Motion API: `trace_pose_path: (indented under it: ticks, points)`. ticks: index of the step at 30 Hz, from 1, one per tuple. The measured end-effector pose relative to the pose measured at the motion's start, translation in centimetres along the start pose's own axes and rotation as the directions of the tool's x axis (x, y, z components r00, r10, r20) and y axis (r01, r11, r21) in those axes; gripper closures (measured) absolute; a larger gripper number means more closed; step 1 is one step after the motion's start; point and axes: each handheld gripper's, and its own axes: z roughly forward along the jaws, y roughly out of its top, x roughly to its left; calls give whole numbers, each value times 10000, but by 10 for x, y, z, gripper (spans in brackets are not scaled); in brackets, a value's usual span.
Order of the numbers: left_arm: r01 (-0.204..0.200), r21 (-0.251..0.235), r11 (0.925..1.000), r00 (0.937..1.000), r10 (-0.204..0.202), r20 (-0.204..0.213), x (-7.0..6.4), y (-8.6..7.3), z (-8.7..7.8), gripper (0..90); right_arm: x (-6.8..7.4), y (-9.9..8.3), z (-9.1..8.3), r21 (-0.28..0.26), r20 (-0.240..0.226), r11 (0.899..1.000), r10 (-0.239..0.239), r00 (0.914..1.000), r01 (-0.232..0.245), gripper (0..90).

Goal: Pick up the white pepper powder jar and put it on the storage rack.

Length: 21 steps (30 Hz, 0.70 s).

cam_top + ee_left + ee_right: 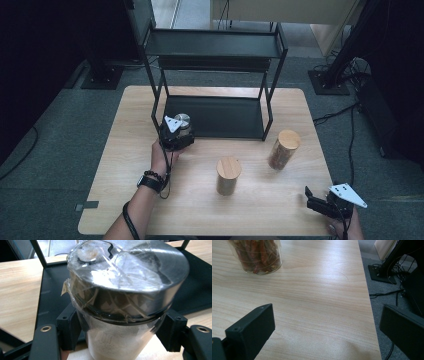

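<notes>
While the pale wooden table (pixel 125 165) spread across the middle of the high view, the black metal two-tier shelf rack (pixel 215 47) stood at its upper centre, the lower tray (pixel 225 120) resting on the tabletop. Below the rack, in the lower middle of the frame, stood an upright cylindrical jar with a round wooden lid (pixel 228 175), and just right of it, nearer the rack's right leg, a glass jar of reddish dried chillies under a similar wooden lid (pixel 283 149); the two stood apart. In the right gripper view the chilli jar's base (pixel 257 257) sat in the upper left corner.

At the left centre of the high view, the left gripper (pixel 176 134) sat at the front left corner of the lower tray, its jaws pinching a clear jar of pale powder with a shiny metal lid wrapped in plastic film (pixel 125 290). In the left gripper view the jaws pressed the jar's glass body from both sides just under the lid, and the jar leaned slightly over the tray's edge.

At the lower right corner of the high view, the right gripper (pixel 314 197) hovered by the table's edge, its jaws spread wide on nothing.
</notes>
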Motion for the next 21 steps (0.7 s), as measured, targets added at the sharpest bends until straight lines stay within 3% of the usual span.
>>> trace_pose_path:
  ticks: [16, 21]
  points:
    - [-70, 9, 10000, 9993, 70, -378, 5, 20, 26, 309, 0, 0, 0, 29, -31, 10000, 8, 10000, -8, 0]
    - [135, -3, 9999, 9987, -135, -496, 8, 24, 34, 309, 0, 0, 0, 37, -27, 10000, 12, 10000, -12, 0]
